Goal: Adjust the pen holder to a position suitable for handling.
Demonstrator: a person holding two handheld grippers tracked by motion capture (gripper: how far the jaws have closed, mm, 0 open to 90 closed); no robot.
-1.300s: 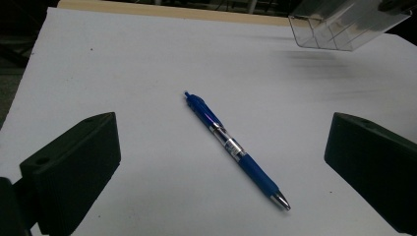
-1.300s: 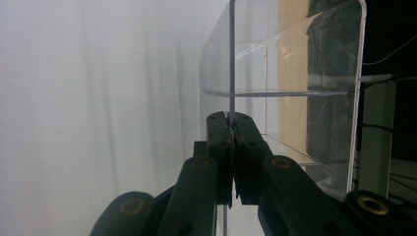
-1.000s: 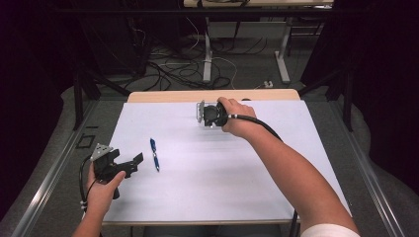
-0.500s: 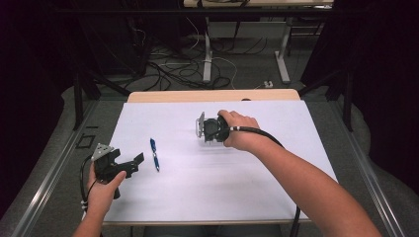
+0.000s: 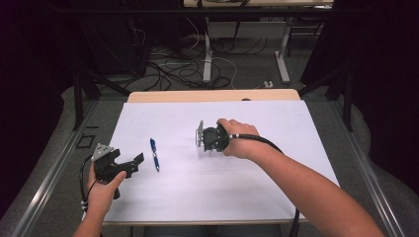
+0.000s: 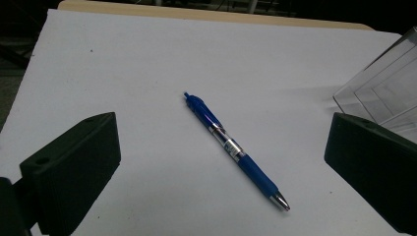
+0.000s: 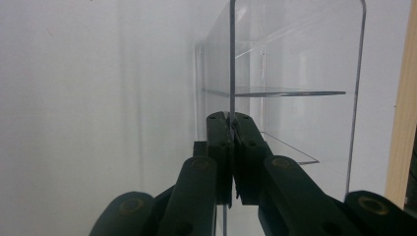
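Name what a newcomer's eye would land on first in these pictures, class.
First, the blue pen lying alone on the white table, just ahead of the open left hand-held gripper. Then the clear acrylic box near the table's middle, one thin wall pinched by the right hand-held gripper.

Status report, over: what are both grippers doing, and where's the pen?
Right gripper shut on wall of clear box. Left gripper open, empty, jaws either side of blue pen lying on white table cover. Nothing in the way.

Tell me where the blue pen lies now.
In the high view the blue pen lies on the white table, left of centre, just right of the left tool.
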